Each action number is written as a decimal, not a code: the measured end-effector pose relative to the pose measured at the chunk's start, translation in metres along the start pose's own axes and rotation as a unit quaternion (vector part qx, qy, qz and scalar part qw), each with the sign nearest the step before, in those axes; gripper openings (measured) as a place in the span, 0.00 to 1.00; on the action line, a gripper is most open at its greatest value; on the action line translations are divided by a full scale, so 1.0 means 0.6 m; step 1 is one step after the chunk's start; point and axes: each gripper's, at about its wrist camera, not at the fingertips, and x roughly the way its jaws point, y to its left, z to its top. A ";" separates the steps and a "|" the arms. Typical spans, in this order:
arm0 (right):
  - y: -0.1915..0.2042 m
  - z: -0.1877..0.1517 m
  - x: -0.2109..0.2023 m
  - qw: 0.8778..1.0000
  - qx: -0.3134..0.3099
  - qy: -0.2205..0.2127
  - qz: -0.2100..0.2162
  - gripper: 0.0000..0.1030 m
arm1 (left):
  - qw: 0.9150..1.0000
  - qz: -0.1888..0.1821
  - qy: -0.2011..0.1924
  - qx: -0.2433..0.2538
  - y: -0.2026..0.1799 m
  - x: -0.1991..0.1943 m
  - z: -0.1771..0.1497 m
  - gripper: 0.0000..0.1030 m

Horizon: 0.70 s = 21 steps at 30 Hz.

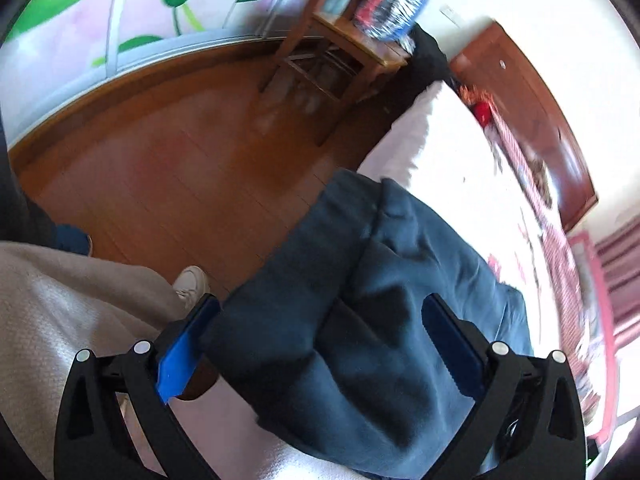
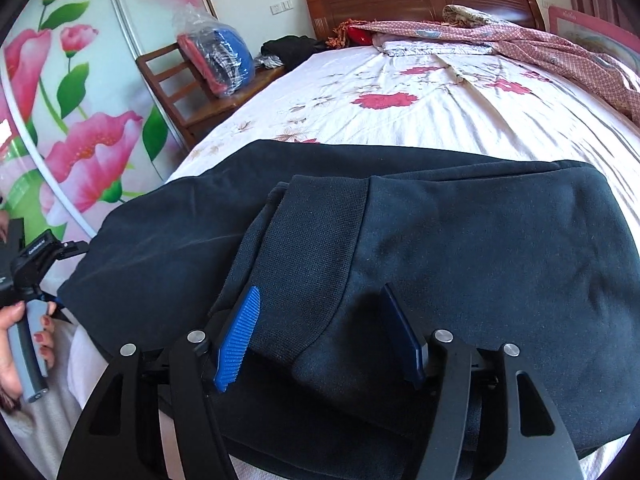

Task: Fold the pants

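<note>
Black gripper (image 2: 320, 332) frames, ribbed blue jaws, silver screws, red-painted nails

Blurred by motion across the left wrist view: the chair (image 1: 332, 40), the bagged clothes (image 1: 396, 8) on its seat, and the headboard (image 1: 532, 120). Near end of the dark pants (image 2: 460, 248) hidden behind the right gripper (image 2: 320, 332) and cut off at the lower edge. Hand (image 2: 16, 344) with painted nails cropped at the left edge in the right wrist view. Print on the black device (image 2: 36, 256) above it too small to read.
</note>
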 end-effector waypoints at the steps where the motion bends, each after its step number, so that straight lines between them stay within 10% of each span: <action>1: -0.001 0.001 0.000 1.000 0.001 0.000 0.001 0.60 | 1.000 -0.001 0.003 -0.007 0.005 0.003 0.000 0.98; 8: 0.004 0.000 0.001 1.000 -0.003 0.000 -0.007 0.60 | 0.997 -0.033 0.034 -0.056 0.037 0.037 0.000 0.98; 13: 0.003 0.000 0.002 1.000 0.001 -0.002 -0.006 0.60 | 0.979 -0.108 0.079 -0.154 0.072 0.077 -0.015 0.96; 21: -0.002 0.002 0.000 1.000 0.003 -0.003 0.000 0.60 | 0.993 -0.072 0.033 -0.087 0.027 0.041 -0.012 0.44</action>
